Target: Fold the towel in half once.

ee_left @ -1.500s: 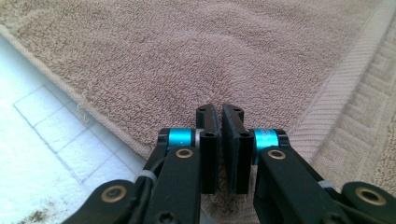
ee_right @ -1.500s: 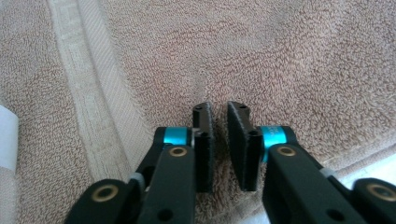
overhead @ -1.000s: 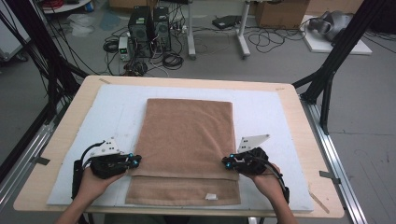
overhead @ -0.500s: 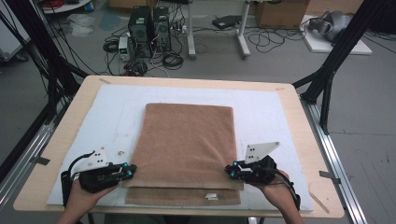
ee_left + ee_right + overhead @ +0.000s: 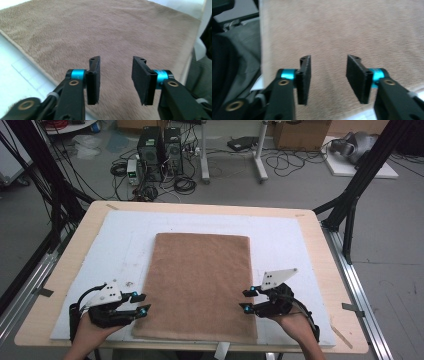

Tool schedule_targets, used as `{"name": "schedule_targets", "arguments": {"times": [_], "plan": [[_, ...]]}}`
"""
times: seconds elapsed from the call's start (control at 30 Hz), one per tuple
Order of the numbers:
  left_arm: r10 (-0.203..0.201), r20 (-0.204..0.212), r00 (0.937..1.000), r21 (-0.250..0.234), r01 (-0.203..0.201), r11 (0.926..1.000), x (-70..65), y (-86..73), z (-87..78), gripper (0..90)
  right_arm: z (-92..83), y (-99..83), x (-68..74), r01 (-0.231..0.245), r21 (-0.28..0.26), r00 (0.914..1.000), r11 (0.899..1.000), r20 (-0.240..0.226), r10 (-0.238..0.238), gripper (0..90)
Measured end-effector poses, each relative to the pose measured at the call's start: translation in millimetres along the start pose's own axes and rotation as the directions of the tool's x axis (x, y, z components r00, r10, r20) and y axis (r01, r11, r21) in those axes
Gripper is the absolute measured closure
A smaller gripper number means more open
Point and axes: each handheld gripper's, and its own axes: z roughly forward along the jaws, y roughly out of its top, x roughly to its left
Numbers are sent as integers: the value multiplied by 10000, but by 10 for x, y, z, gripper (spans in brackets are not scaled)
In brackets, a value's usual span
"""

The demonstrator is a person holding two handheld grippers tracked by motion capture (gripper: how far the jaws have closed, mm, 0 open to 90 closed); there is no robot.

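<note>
While my left gripper (image 5: 142, 304) sits at the near left edge of the brown towel (image 5: 200, 285) and my right gripper (image 5: 246, 300) at its near right edge, both point inward across the cloth, so the towel lies between them and stretches away from me. Both pairs of jaws have just been opening and now stand spread with nothing pinched; in each gripper view only towel pile shows through the gap. The towel's long axis runs away from me toward the far side of the table (image 5: 320, 227), and its near edge lies close to the front of the white mat (image 5: 290, 240). Each hand is equally near its own corner, so I judge neither has the advantage for a next grab. The towel looks flat, thick and doubled over, a plush tan rectangle with straight, fairly even edges.
</note>
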Motion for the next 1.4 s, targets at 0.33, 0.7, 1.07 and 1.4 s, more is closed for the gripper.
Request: {"name": "schedule_targets", "arguments": {"times": [0.33, 0.7, 1.07, 1.4], "plan": [[-390, -499, 9980, -199, 380, 9991, 189, 109, 130, 441, 69, 88, -255, -607, -355, 9953, 9975, 731, 631, 342], [-669, -1099, 9917, -367, 633, 9973, 357, 227, 90, 326, 119, 282, -402, -745, -519, 9919, 9959, 991, 794, 233], [-652, -1118, 9916, -496, 600, 9970, 388, 265, 84, 309, 136, 377, -409, -533, -255, 9924, 9983, 1097, 558, 231], [-738, -1162, 9905, -384, 698, 9968, 432, 264, 111, 310, 119, 371, -425, -538, -267, 9907, 9982, 1234, 567, 224]]}}
